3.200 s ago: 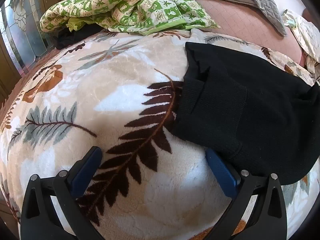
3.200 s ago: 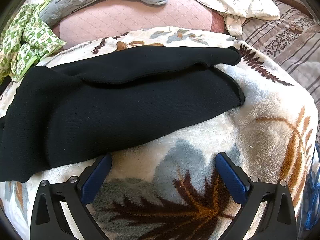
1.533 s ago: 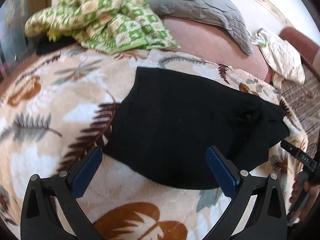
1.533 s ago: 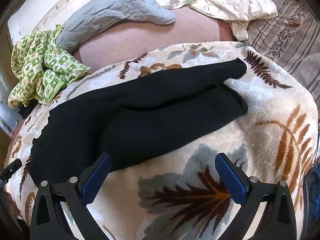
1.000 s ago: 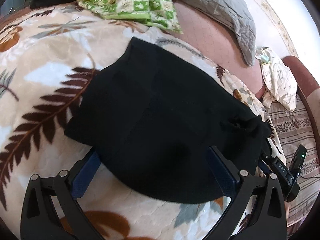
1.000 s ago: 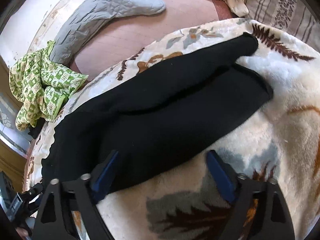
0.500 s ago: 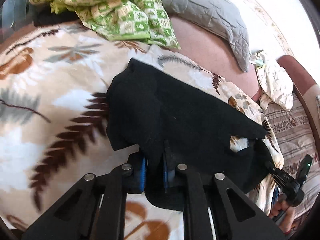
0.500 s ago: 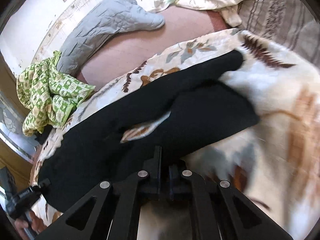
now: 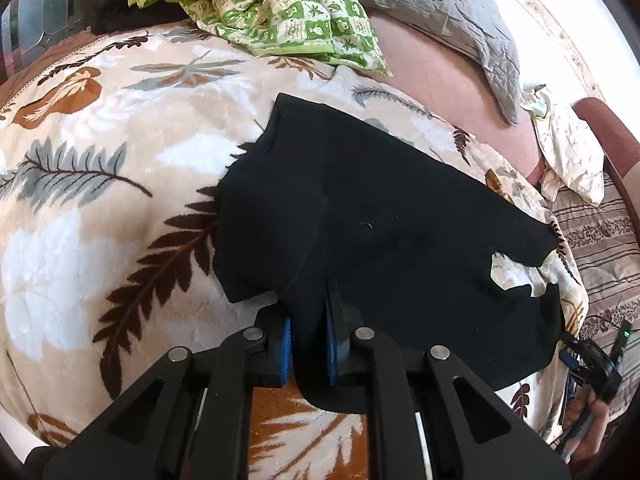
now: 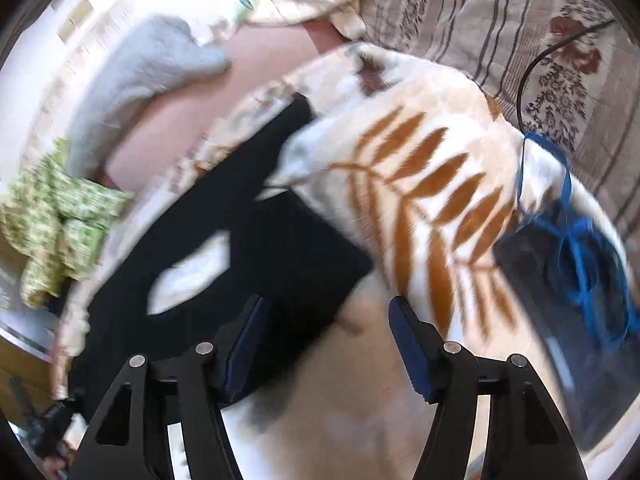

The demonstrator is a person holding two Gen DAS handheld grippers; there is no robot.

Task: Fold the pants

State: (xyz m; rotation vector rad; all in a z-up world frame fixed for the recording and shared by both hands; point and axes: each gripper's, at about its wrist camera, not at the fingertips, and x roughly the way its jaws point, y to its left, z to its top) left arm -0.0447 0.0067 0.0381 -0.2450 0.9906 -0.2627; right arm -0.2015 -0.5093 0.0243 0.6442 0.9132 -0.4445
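Note:
Black pants (image 9: 380,220) lie across a cream blanket with a leaf pattern (image 9: 100,200). My left gripper (image 9: 308,344) is shut on the pants' near edge, with black cloth pinched between its blue pads. In the blurred right wrist view the pants (image 10: 260,248) stretch from the middle towards the lower left, with a patch of blanket showing through a gap between the two legs. My right gripper (image 10: 328,344) is opening. The pants' near corner lies by its left finger (image 10: 244,348), and neither pad presses on the cloth.
A green patterned cloth (image 9: 260,8) and a grey quilted pillow (image 9: 440,12) lie beyond the blanket. A cream cloth (image 9: 568,152) and striped bedding (image 9: 600,240) are at the right. A dark bag with a blue cord (image 10: 568,256) sits at the blanket's right edge.
The right gripper has let go of the pants, opened and swung to the right. The left gripper stays shut on the pants' edge. The gap between the legs has widened.

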